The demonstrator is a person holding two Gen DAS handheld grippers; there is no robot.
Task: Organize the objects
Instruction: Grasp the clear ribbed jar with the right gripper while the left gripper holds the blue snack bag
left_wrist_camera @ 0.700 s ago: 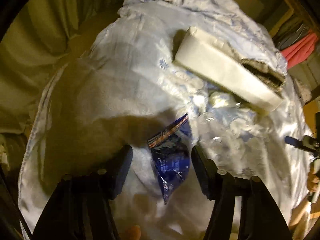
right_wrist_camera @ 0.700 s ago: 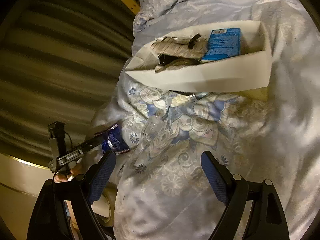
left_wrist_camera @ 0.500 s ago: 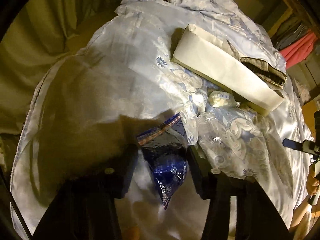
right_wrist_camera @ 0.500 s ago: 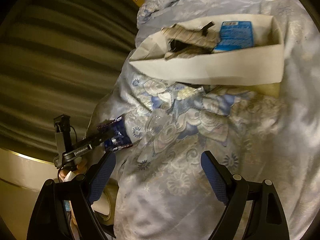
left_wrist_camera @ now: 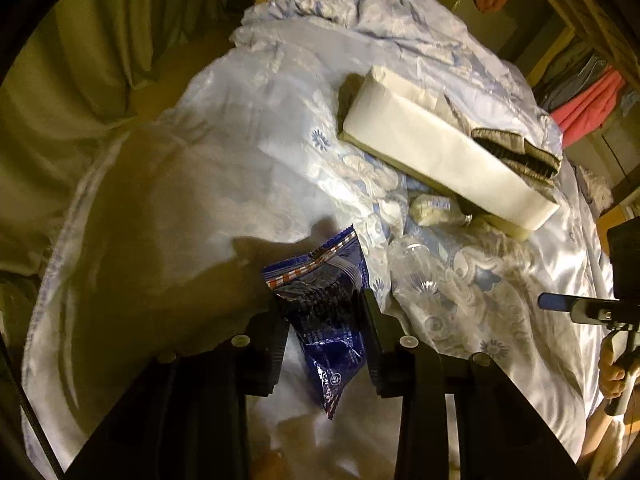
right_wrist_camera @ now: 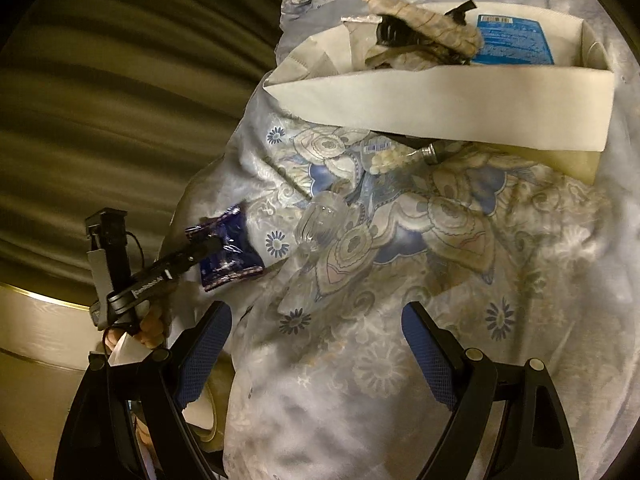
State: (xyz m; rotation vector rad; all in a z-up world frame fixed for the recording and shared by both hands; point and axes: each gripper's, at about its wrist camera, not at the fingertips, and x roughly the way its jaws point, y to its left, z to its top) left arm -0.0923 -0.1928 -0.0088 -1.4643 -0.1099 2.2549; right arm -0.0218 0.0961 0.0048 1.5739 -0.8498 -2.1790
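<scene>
- Your left gripper (left_wrist_camera: pixel 320 312) clamps the blue packet (left_wrist_camera: pixel 324 312), near the quilt's (left_wrist_camera: pixel 240 140) left edge.
- Your right gripper (right_wrist_camera: pixel 316 344) stands wide, empty, bare quilt below.
- White box (right_wrist_camera: pixel 440 96) lies ahead.

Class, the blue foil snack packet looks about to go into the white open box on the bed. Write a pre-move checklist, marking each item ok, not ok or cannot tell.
1. Left gripper clamped on the blue foil snack packet: ok, its fingers press both sides.
2. Packet lifted clear of the pale blue floral quilt: cannot tell.
3. White open box has room: cannot tell; a blue carton and grey fabric already fill the visible part.
4. Right gripper free to help: ok, open and empty.
5. Path to the box: not ok, a clear plastic bottle lies between.
</scene>
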